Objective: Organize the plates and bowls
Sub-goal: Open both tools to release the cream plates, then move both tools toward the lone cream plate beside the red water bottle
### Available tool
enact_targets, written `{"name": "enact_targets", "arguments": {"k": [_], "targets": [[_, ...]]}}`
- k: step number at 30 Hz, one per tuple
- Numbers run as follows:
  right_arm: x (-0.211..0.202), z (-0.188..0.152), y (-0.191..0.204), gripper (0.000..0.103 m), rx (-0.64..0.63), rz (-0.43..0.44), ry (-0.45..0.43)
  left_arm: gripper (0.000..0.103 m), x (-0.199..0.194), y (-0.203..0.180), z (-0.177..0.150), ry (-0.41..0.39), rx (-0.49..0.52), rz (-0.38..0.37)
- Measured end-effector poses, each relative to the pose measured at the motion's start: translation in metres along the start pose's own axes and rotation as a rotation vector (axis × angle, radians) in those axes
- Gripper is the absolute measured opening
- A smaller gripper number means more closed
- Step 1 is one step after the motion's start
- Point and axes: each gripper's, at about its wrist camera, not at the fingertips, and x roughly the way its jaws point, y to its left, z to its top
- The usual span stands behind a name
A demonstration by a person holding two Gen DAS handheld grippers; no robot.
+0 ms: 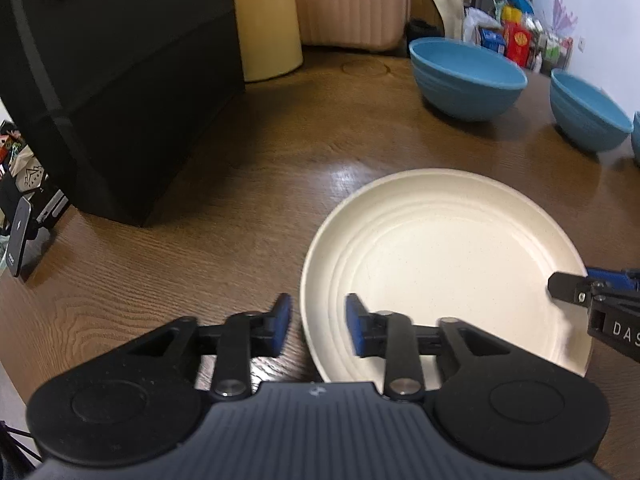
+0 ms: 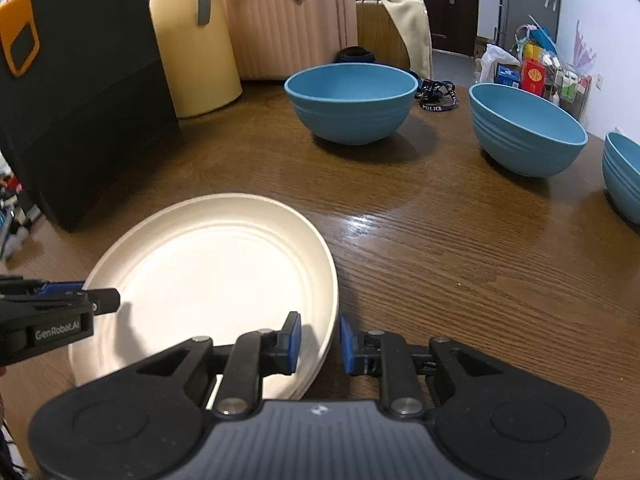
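Observation:
A cream plate [image 1: 448, 256] lies on the wooden table, on top of at least one more plate, as the stacked rims show in the right wrist view [image 2: 216, 264]. My left gripper [image 1: 318, 328] is open, its fingers straddling the plate's left rim. My right gripper [image 2: 320, 344] is open, its fingers straddling the plate's right rim. Each gripper shows at the edge of the other's view. Three blue bowls stand apart at the far side: one in the middle [image 2: 350, 102], one to the right [image 2: 524, 130], one at the right edge [image 2: 624, 174].
A black box [image 2: 76, 92] stands at the left, close to the plates. A yellow jug [image 2: 194, 46] and a pink suitcase [image 2: 288, 20] stand behind. A lanyard [image 2: 436, 98] lies between the bowls. The table's left edge [image 1: 24, 292] is near.

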Motion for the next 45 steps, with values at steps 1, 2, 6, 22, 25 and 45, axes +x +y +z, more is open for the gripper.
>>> {"name": "enact_targets", "arguments": {"k": [1,2,6,22,25,45], "targets": [[-0.002,0.002,-0.001,0.03,0.014,0.007,-0.002,0.051,-0.003,0.003,0.002,-0.01,-0.011,-0.009],[-0.005,0.004,-0.003,0.035,0.029,0.015,-0.007,0.058,-0.007,0.006,0.004,-0.02,-0.02,-0.018],[-0.018,0.008,-0.007,0.072,0.064,0.03,-0.03,0.079,-0.024,0.014,0.01,-0.062,-0.03,-0.042],[-0.076,-0.01,-0.035,0.103,0.232,-0.105,-0.043,0.103,-0.058,0.004,0.024,-0.079,0.023,-0.241],[-0.088,-0.018,-0.044,0.103,0.27,-0.183,-0.038,0.103,-0.061,-0.007,0.028,-0.074,0.053,-0.284],[-0.164,-0.068,-0.106,0.103,0.573,-0.386,-0.158,0.103,-0.083,-0.106,0.043,-0.082,0.277,-0.423]]}}
